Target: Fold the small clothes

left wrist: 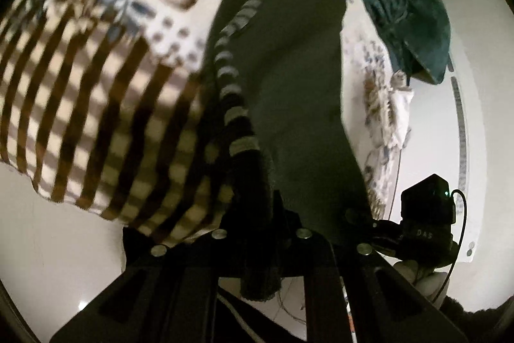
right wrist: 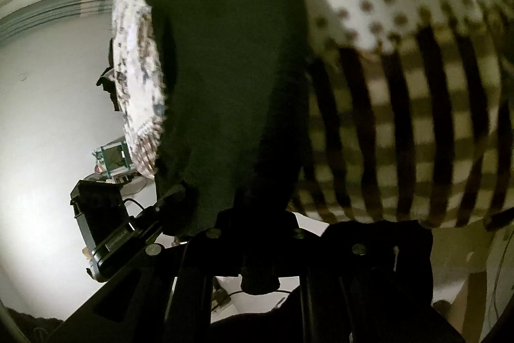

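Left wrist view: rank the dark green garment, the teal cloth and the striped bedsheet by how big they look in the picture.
1. striped bedsheet, fills most of the left half.
2. dark green garment, a tall band through the middle; it hangs close to the camera, so its true size is unsure.
3. teal cloth, smallest, upper right.

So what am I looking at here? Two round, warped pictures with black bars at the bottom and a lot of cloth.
There is no robot here: a person holds a two-finger tool in each hand, and a wide-angle camera on each looks along its fingers. One picture is from the left tool, the other from the right. The black bars are the left gripper and the right gripper. Both pinch one dark garment, which has a striped trim. Behind it lies a bedcover with stripes, dots and flowers, blurred. A teal cloth sits at its far end. In the left view, the boxy thing at lower right is the other tool.
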The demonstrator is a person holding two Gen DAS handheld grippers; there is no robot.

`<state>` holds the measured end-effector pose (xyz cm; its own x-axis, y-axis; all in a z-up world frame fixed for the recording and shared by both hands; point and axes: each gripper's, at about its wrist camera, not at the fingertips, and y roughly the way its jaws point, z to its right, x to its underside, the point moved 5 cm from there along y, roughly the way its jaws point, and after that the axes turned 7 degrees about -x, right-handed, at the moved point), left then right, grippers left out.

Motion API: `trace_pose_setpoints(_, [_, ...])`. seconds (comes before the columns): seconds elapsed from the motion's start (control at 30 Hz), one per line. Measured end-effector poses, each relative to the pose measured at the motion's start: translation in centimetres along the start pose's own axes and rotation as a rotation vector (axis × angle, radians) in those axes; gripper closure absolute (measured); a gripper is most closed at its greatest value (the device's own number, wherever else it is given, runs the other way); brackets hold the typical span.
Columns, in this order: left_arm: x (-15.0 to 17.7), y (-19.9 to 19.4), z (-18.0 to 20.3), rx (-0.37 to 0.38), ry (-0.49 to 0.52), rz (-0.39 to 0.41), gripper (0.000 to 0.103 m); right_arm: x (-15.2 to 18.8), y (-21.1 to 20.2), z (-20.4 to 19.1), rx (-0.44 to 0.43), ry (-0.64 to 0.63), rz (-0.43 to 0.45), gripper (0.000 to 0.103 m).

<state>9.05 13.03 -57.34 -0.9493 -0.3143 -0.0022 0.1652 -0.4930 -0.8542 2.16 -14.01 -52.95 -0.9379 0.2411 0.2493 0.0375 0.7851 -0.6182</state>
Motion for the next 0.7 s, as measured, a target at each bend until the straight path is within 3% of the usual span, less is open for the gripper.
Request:
trace_pose_setpoints(0.1, [-1.6,-1.5,1.6,0.025,0.003,0.045,0.095,-0.6,-0.6,-2.6,-0.007,-0.025,0.031,0.092])
trace_pose_setpoints(0.27, [-5.4,-4.2,4.8,-0.031,0.1,0.154,0.095,-3.7,-3.9,-6.8,0.003,-0.099,0.105,0.092])
trace_pose_setpoints(0.43, [-9.1,-4.3,6.3,-0.018,0.11,0.198,0.095,-7.5,-5.2,-11.2,0.048,-0.167,0.162,0.092])
trace_pose_setpoints(0.7, [-19.9,-4.0,9.5,0.077,0.094,0.263,0.095,-18.7,-6.5,-16.5,0.094,-0.229,0.261,0.092])
